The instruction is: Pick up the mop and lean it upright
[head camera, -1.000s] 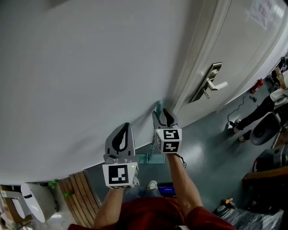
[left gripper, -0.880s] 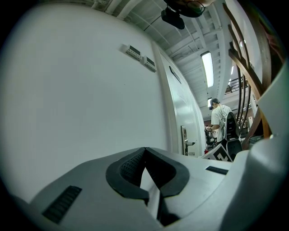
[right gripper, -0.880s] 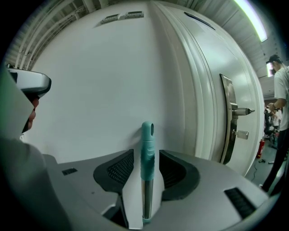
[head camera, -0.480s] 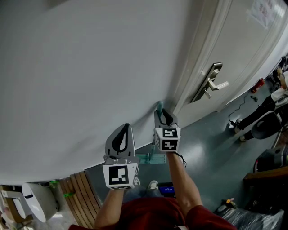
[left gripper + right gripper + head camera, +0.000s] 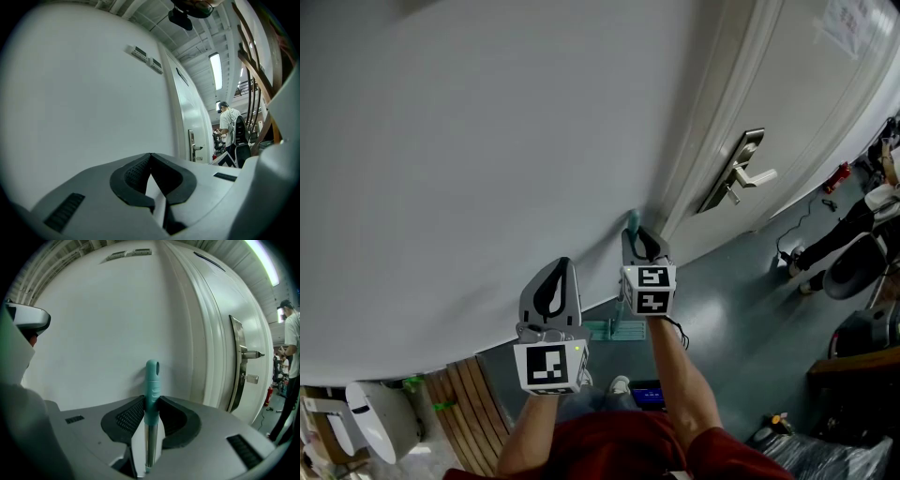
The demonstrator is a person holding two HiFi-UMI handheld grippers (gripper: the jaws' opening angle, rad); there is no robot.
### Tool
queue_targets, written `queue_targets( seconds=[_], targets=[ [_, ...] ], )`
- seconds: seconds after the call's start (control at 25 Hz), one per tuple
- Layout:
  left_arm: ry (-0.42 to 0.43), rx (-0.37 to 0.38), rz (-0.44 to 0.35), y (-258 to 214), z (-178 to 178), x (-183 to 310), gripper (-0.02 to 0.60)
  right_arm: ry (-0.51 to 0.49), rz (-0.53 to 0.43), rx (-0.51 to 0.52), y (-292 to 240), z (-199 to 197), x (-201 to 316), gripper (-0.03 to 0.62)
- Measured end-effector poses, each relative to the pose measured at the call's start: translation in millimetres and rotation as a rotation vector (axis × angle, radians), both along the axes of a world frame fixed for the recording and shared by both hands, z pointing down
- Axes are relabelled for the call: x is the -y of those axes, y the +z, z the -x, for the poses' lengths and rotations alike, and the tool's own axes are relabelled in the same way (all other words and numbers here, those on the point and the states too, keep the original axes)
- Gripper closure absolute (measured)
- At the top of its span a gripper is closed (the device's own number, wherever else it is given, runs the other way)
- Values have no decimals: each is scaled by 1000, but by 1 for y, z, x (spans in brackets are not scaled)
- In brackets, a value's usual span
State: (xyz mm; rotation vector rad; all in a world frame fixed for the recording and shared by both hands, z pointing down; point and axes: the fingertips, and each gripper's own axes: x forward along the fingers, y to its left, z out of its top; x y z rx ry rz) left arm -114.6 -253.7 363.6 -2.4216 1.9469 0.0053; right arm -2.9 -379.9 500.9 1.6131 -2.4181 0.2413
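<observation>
The mop stands upright against the white wall. Its teal grip [image 5: 152, 380] tops a silver shaft, and its teal head [image 5: 614, 330] rests on the floor far below. My right gripper [image 5: 151, 401] has just been closing, and both pads now press on the grip with its tip sticking out above them. In the head view the right gripper [image 5: 642, 242] is close to the wall beside the door frame. My left gripper [image 5: 553, 281] hovers level to the left of it, shut and holding nothing, with its tips meeting in front of the wall [image 5: 150, 157].
A white door with a metal lever handle [image 5: 736, 173] lies just right of the mop. A person [image 5: 228, 124] and chairs are further right. Wooden slats [image 5: 464, 394] and a white device [image 5: 370, 417] sit at lower left.
The right gripper's jaws have narrowed onto the top of the mop handle. Both hands have otherwise stayed where they were.
</observation>
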Motion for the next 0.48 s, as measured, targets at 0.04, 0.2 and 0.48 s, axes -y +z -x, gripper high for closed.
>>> queue_targets(
  seconds=[0.04, 0.2, 0.48],
  targets=[
    [1, 1, -1, 0, 0, 0, 569, -1, -1, 0, 0, 0, -1, 482],
    [1, 2, 1, 0, 1, -2, 568, -4, -1, -1, 0, 2, -6, 482],
    [5, -1, -3, 0, -1, -1, 568, -22, -20, 10, -4, 6, -26, 483]
  ],
)
